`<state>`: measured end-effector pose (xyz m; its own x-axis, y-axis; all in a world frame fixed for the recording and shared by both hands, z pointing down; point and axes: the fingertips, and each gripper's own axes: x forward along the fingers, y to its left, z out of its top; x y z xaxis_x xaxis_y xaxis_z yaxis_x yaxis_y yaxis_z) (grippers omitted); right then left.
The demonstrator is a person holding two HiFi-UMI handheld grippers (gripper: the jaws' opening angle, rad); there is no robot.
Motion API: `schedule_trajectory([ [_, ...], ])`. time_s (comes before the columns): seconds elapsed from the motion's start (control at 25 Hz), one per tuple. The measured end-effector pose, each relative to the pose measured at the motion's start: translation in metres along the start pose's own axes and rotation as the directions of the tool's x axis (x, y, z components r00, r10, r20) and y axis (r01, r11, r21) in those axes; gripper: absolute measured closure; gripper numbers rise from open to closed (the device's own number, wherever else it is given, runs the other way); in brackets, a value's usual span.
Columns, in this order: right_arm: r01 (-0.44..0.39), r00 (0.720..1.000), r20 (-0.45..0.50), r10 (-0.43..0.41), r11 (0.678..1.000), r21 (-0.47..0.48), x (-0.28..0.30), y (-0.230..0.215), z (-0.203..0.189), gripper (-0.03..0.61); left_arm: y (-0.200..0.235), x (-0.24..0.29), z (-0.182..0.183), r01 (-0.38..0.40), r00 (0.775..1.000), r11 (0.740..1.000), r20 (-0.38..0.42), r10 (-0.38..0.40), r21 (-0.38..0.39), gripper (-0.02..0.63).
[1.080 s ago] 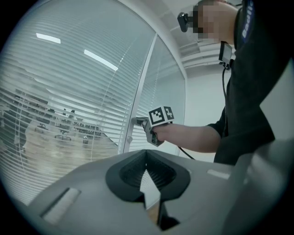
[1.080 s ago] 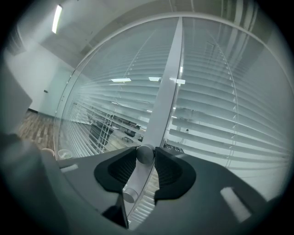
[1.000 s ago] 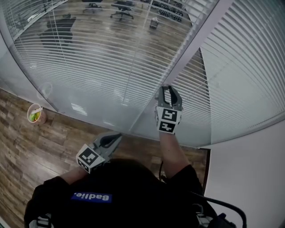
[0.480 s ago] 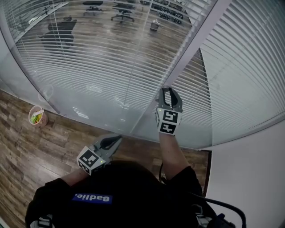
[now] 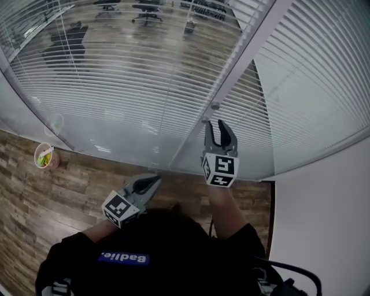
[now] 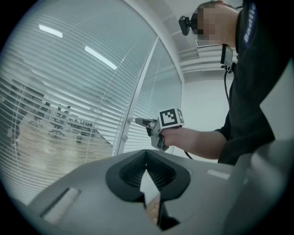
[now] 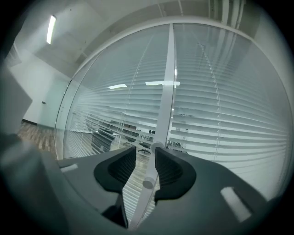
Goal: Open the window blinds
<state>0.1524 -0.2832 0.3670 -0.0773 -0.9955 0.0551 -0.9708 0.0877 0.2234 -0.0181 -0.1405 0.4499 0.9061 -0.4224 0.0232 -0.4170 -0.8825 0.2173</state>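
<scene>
White slatted blinds (image 5: 115, 75) hang behind glass on both sides of a pale upright frame post (image 5: 243, 52); their slats lie partly open and an office shows through. A small round knob (image 5: 215, 106) sits on the post, and a second knob (image 7: 147, 183) sits below the first (image 7: 157, 145). My right gripper (image 5: 219, 128) points at the post a short way from the knob, open, with nothing pressed between its pads (image 7: 166, 167). My left gripper (image 5: 153, 180) hangs lower left, shut and empty, away from the glass. The left gripper view shows the right gripper (image 6: 138, 121) near the knob (image 6: 129, 120).
A cup (image 5: 45, 156) with green contents stands on the wood floor by the glass at left. A white wall (image 5: 324, 219) closes off the right side. Office chairs (image 5: 144, 7) stand beyond the glass. The person's dark sleeves fill the bottom of the head view.
My right gripper has drawn back from the knob on the post, toward the person; its tips were at the knob before. The left gripper has hardly moved.
</scene>
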Motion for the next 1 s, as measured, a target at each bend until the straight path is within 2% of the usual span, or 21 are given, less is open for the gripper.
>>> schedule_trajectory([
  [0.2, 0.04, 0.998, -0.05, -0.04, 0.999, -0.004, -0.045, 0.015, -0.002, 0.465, -0.014, -0.008, -0.001, 0.099, 0.995, 0.993, 0.022, -0.097, -0.068, 0.615],
  [0.32, 0.057, 0.996, -0.074, -0.058, 0.998, -0.019, -0.066, 0.027, -0.013, 0.513, -0.014, -0.007, -0.012, 0.14, 0.99, 0.984, 0.021, -0.139, -0.108, 0.614],
  [0.44, 0.055, 0.994, -0.091, -0.056, 0.998, -0.013, -0.08, 0.034, -0.026, 0.551, -0.016, -0.002, -0.022, 0.171, 0.985, 0.978, 0.013, -0.171, -0.116, 0.614],
  [0.56, 0.04, 0.994, -0.104, -0.039, 0.999, 0.007, -0.09, 0.031, -0.024, 0.575, -0.024, 0.006, -0.01, 0.191, 0.982, 0.976, 0.013, -0.191, -0.103, 0.614],
  [0.72, -0.043, 0.994, -0.095, 0.047, 0.998, 0.044, -0.116, 0.04, -0.027, 0.575, -0.042, 0.01, -0.001, 0.182, 0.983, 0.981, 0.004, -0.182, -0.06, 0.614],
  [0.88, -0.146, 0.983, -0.093, 0.156, 0.983, 0.109, -0.156, 0.064, -0.08, 0.575, -0.058, 0.013, -0.029, 0.141, 0.99, 0.99, -0.02, -0.141, -0.017, 0.615],
  [1.0, -0.224, 0.965, -0.096, 0.245, 0.957, 0.183, -0.189, 0.077, -0.105, 0.575, -0.08, 0.017, -0.034, 0.1, 0.995, 0.995, -0.025, -0.1, -0.01, 0.615],
])
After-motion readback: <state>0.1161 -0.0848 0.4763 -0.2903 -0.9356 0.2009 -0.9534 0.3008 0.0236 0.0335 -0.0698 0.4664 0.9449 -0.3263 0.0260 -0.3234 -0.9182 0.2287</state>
